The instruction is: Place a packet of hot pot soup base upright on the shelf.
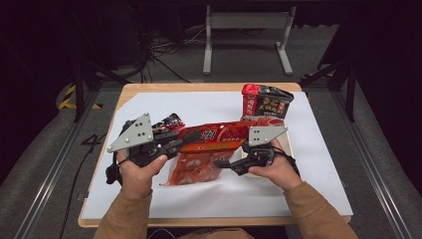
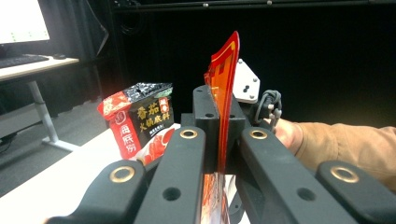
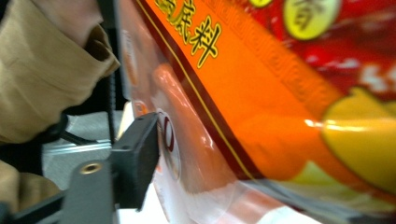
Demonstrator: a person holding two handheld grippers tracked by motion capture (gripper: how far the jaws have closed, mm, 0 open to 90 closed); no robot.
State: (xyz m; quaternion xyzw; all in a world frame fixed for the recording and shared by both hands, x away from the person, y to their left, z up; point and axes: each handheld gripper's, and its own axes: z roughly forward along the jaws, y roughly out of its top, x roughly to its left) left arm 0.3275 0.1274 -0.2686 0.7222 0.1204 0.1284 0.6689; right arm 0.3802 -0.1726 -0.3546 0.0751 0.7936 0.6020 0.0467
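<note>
Orange-red sauce pouch (image 1: 214, 137) clamped edge-on between closed fingers (image 2: 187, 154) of left gripper (image 1: 171, 144), lifted off table (image 1: 308, 164). Right gripper (image 1: 226, 163) at pouch's lower part: one finger (image 3: 140, 158) against film, grip itself unclear. Black-red packet (image 1: 266, 102) stands beyond fingers. White sheet covers wooden table; dark room, grey floor, desk frame (image 1: 246, 37) behind.
</note>
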